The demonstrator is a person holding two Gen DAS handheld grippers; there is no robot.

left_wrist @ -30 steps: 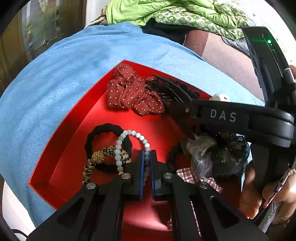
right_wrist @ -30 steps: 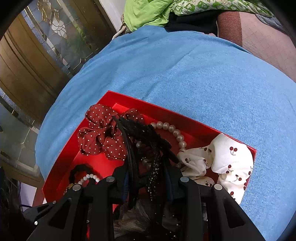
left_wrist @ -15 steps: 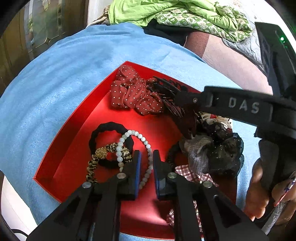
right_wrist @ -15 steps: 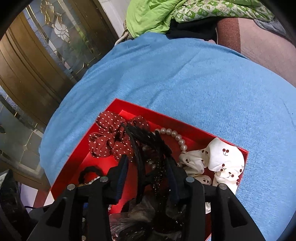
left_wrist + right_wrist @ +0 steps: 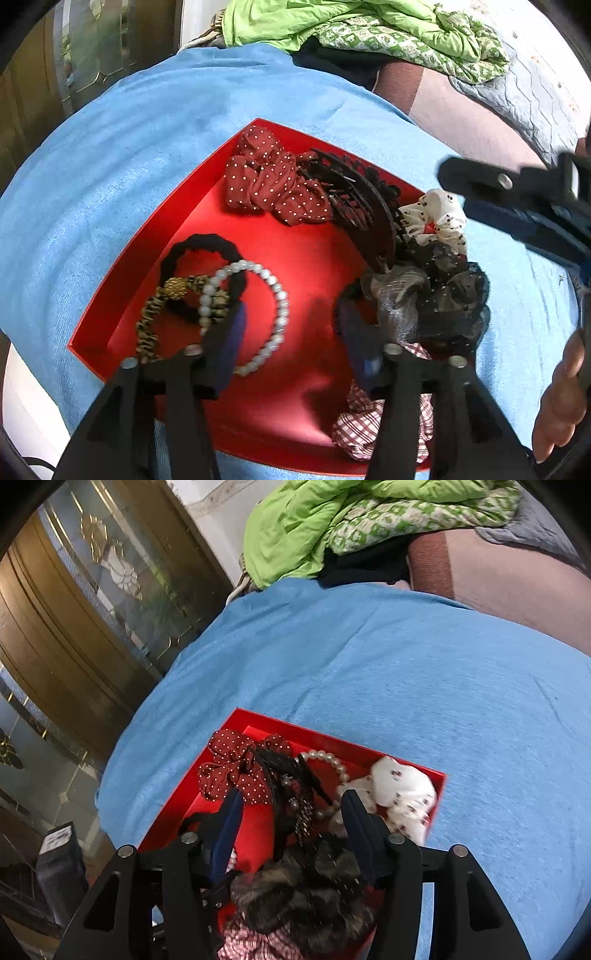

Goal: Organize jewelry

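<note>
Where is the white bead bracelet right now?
Left wrist view: the white bead bracelet lies in the red tray, lower left, overlapping the black hair tie.

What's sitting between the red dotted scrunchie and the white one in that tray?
In the left wrist view, a dark claw clip lies between the red scrunchie and the white scrunchie. The right wrist view also shows a pearl strand there.

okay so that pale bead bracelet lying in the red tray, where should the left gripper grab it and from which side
Judging from the left wrist view, pinch the bare right-hand arc of the pale bead bracelet, coming straight down from above with one finger inside the loop and one outside. That stretch lies flat on the red tray with nothing on it, whereas the left side overlaps the black hair tie and leopard band. The left gripper is already open.
</note>
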